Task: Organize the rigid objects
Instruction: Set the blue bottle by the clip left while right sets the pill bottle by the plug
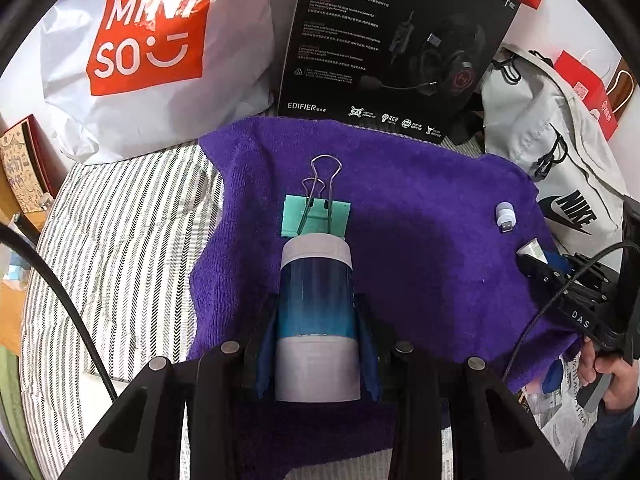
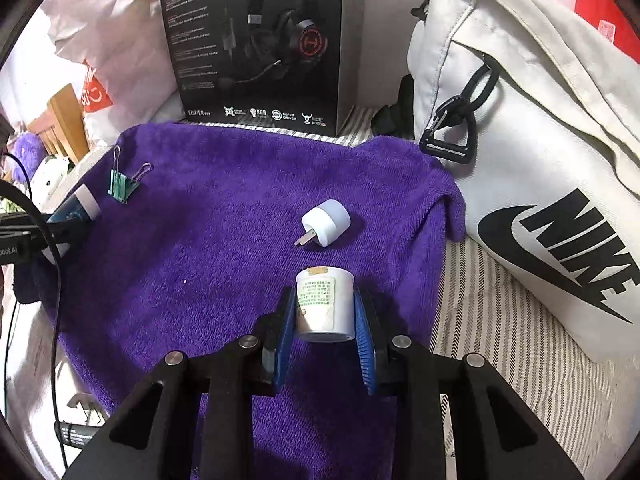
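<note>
I judge the tidying to be midway: both of my tools are loaded and nothing looks finally placed yet. On the left, my left tool [image 1: 316,344] is clamped on a cylindrical blue translucent bottle with white cap and base [image 1: 316,320], its cap end just short of a mint-green binder clip with wire handles [image 1: 318,212] lying on the purple fleece towel [image 1: 420,208]. Further right on the towel a small white plug-in night light with a frosted dome [image 2: 326,222] lies loose on its side. Nearest the right edge, my right tool [image 2: 325,330] grips a short white tube with a printed label [image 2: 324,308] just above the towel, the night light near its far end. So the clip and the night light seem to remain, plus setting down both held items. The towel is spread over a grey-and-white striped bed cover [image 1: 120,240], not a tabletop; behind it stand a white Miniso shopping bag [image 1: 160,52], a black Edifier headset box [image 1: 400,40] and a white Nike bag [image 2: 540,160].
</note>
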Motion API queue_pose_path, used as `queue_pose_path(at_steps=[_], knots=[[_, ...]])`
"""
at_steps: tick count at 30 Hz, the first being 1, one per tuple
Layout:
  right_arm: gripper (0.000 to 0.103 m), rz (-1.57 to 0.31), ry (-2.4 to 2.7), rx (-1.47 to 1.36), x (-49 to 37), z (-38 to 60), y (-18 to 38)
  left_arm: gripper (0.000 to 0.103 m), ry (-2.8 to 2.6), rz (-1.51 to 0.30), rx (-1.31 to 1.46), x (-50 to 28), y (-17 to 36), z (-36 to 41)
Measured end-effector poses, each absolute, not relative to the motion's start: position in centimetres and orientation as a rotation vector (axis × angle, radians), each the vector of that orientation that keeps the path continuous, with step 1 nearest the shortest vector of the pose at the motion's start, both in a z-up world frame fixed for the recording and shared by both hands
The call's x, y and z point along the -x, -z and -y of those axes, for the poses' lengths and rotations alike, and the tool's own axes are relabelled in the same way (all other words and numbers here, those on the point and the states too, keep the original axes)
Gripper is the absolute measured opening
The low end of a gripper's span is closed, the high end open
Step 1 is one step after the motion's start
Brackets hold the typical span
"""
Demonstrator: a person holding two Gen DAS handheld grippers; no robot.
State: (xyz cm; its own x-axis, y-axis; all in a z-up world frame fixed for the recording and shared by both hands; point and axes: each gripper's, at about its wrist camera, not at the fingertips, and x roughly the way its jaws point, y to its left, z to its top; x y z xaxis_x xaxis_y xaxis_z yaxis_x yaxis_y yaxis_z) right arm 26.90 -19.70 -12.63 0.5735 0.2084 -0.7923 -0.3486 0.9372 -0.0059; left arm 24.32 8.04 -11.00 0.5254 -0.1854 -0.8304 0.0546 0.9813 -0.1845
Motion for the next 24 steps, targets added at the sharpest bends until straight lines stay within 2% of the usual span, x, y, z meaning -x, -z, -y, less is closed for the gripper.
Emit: queue_pose_path(at_steps=[5, 6, 8, 10, 11, 24], knots=[[0.03, -0.915, -0.346, 0.17, -26.7, 19.5, 12.8, 0.034, 0.144, -1.011, 0.123, -24.8, 11.3, -7.7], [0.033, -0.917, -0.358, 0.162, -26.6, 19.6, 12.7, 0.034, 0.138, -1.013, 0.113, -24.9, 11.3, -7.6], [0.043, -0.908, -0.369, 0.152, -26.2, 19.6, 12.4, 0.034, 0.131, -1.017, 0.096, -25.0, 11.4, -7.4], [0.061, -0.876, -0.361, 0.151, -25.8, 19.7, 11.9, 0.034, 0.124, -1.021, 0.081, -25.2, 11.5, -7.2], [0.063, -0.859, -0.358, 0.152, -25.5, 19.7, 11.5, 0.034, 0.121, -1.022, 0.073, -25.2, 11.6, -7.1], [0.064, -0.807, -0.335, 0.072, -20.6, 22.0, 7.6, 0.037, 0.095, -1.037, -0.03, -25.3, 11.9, -6.1]])
